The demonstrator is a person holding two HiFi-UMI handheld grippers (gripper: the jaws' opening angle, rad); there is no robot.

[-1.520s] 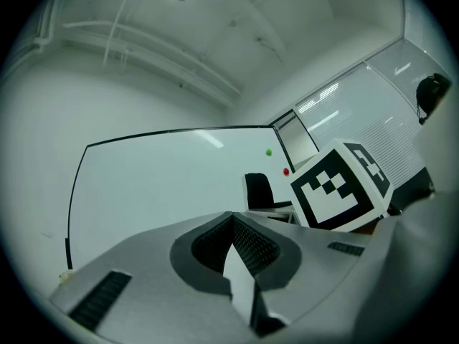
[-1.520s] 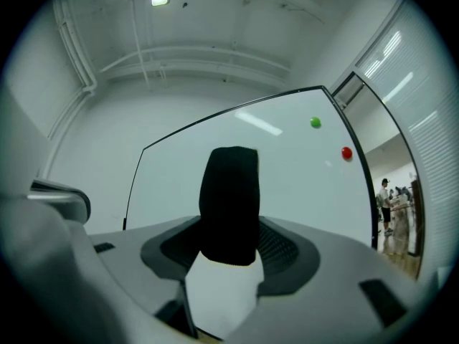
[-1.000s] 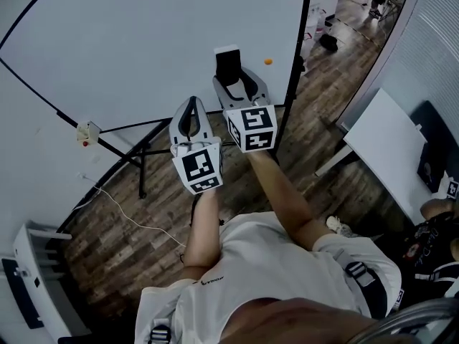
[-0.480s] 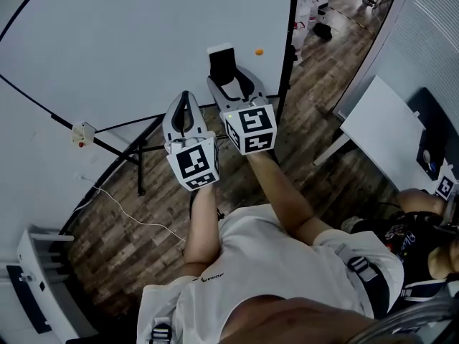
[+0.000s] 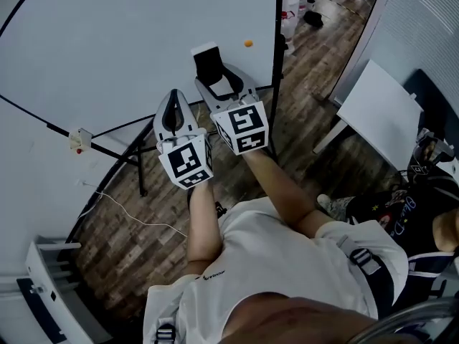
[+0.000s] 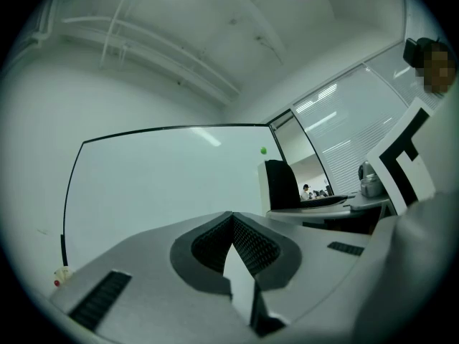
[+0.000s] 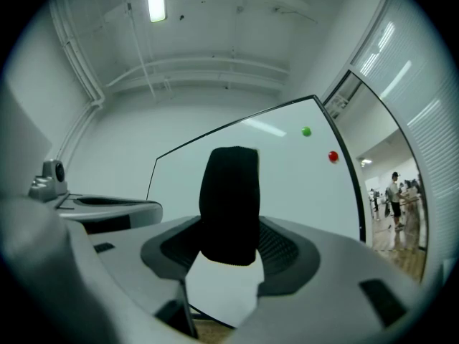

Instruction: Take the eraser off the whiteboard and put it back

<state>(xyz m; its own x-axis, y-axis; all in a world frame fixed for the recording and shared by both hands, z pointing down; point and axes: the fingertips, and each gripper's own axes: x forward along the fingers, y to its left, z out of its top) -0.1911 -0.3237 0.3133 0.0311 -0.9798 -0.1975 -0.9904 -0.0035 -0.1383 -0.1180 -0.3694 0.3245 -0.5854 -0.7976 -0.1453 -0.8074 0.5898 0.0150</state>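
The left gripper point(image 5: 174, 100) is nearest, its jaws pressed together and empty. Just beyond it, the right gripper point(image 5: 217, 79) pinches the black eraser point(image 5: 208, 63) upright between its pads. The eraser is against the whiteboard point(image 5: 107, 41); I cannot tell whether they touch.

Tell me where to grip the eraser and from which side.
Pinch the eraser across its two long side edges, near the lower end, coming at its black face, as the right gripper does. It stands upright and narrow, so those parallel edges likely give the pads flat, opposed contact.
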